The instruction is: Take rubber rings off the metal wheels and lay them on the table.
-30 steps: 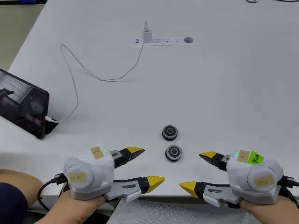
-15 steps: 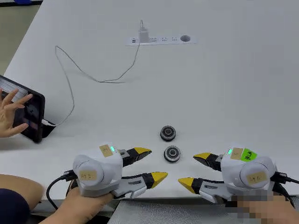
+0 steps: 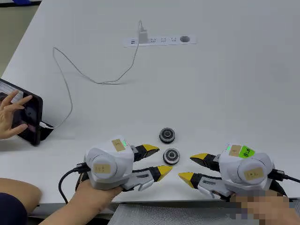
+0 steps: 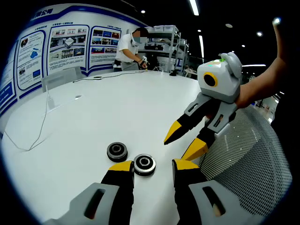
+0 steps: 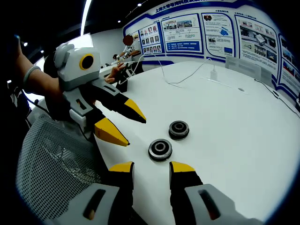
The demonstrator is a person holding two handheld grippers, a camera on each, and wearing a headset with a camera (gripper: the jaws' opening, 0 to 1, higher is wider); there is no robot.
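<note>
Two dark metal wheels with rubber rings lie flat on the white table [image 3: 225, 84]. The near wheel [image 3: 171, 156] [image 4: 144, 164] [image 5: 160, 149] sits just in front of the far wheel [image 3: 167, 135] [image 4: 117, 151] [image 5: 178, 130]. My left gripper [image 3: 158, 159] [image 4: 152, 166] is open, its yellow tips close to the near wheel's left side, holding nothing. My right gripper [image 3: 191, 167] [image 5: 152, 167] is open too, a little to the right of that wheel. Each gripper appears in the other's view: the right gripper [image 4: 187, 140], the left gripper [image 5: 131, 126].
A white power strip [image 3: 159, 41] lies at the back, and its cable [image 3: 70, 93] runs to a tablet [image 3: 28, 119] at the left edge, where a hand [image 3: 11, 115] touches the screen. The table's front edge is right under the grippers. A mesh chair seat [image 5: 51, 168] sits below.
Both grippers have closed in on the near wheel from left and right. A hand has come onto the tablet at the left. The wheels have not moved.
</note>
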